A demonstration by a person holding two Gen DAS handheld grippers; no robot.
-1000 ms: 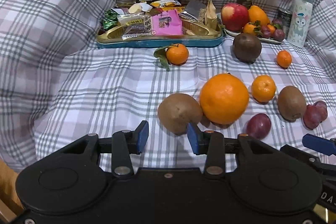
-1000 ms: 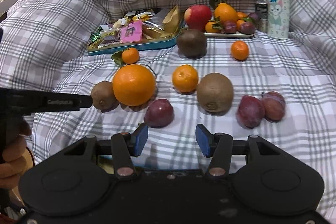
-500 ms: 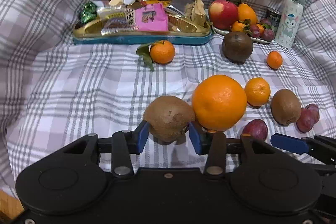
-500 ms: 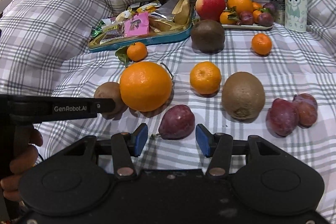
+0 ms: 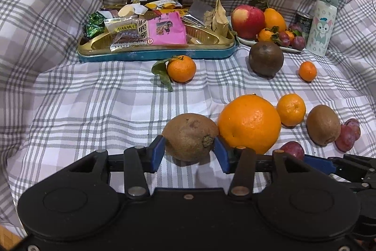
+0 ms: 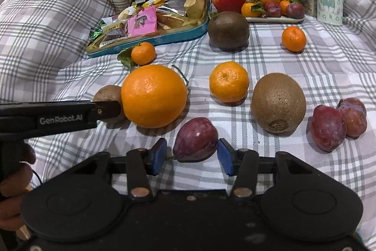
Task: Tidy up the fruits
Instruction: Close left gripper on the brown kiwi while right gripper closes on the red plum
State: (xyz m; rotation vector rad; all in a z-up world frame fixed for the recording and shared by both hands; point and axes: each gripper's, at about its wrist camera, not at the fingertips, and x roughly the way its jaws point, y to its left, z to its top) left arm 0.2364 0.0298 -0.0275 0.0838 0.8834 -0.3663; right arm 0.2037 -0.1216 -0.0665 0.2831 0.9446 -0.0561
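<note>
While my left gripper (image 5: 189, 152) has just been widening around the kiwi (image 5: 189, 136) beside the big orange (image 5: 249, 124), pads seemingly touching, my right gripper (image 6: 192, 157) has just been narrowing around the plum (image 6: 195, 139) on the plaid cloth (image 6: 305, 58), not yet pinching; next I'd squeeze, lift, and head for the fruit plate (image 6: 275, 20).

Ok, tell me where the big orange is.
Right wrist view: left of centre on the checked cloth, the big orange sits beside a kiwi, behind a plum.

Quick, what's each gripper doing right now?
Left gripper: jaws just opened wider, pads touching the kiwi on both sides.
Right gripper: open, just closing around the plum, not gripping yet.
</note>
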